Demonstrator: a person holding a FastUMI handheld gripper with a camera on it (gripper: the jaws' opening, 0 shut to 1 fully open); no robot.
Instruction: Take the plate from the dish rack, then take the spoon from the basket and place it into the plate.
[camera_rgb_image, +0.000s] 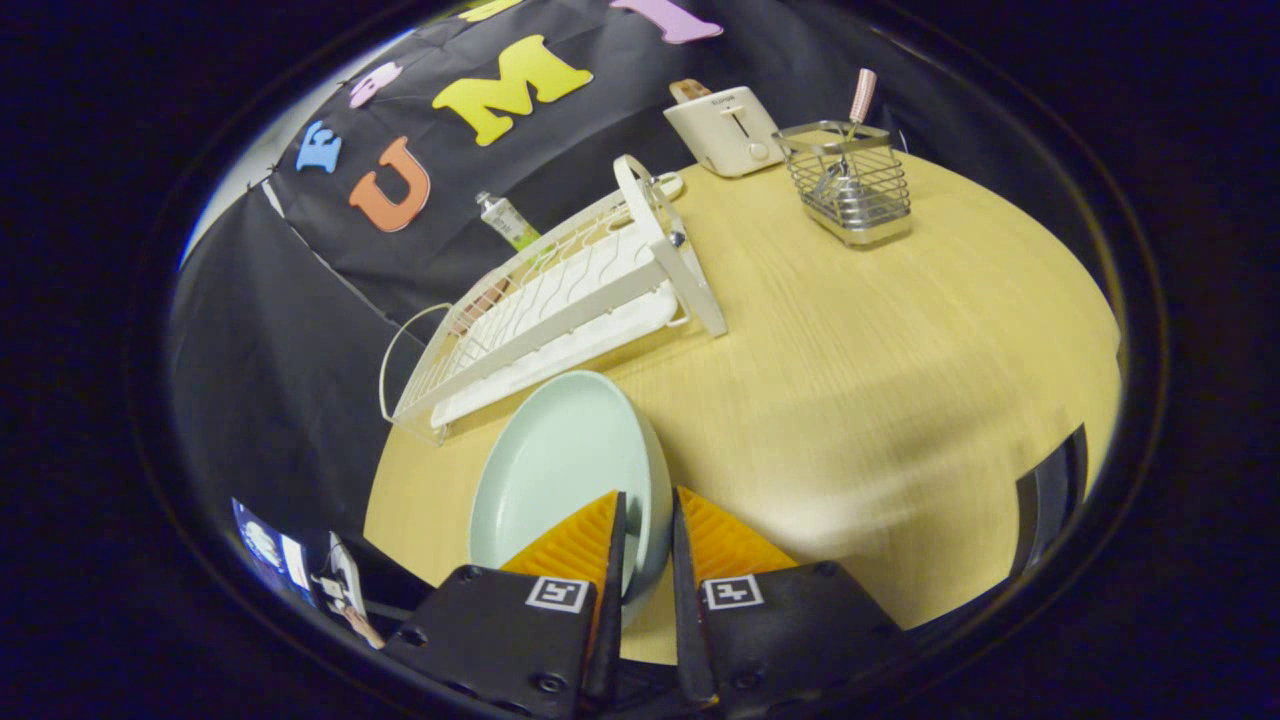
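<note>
2 fingers of the gripper (648, 545) pinch the plate (560, 470) rim; stiff, slick and breakable, so hold firmly. Rack (560, 300) at 11 o'clock.

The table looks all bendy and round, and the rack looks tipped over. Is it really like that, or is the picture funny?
In the gripper view the fisheye lens bows the table and tilts the rack; soft shadows dull the near tabletop; the basket and toaster look sharp, the plate in the gripper looks sharp too.
</note>
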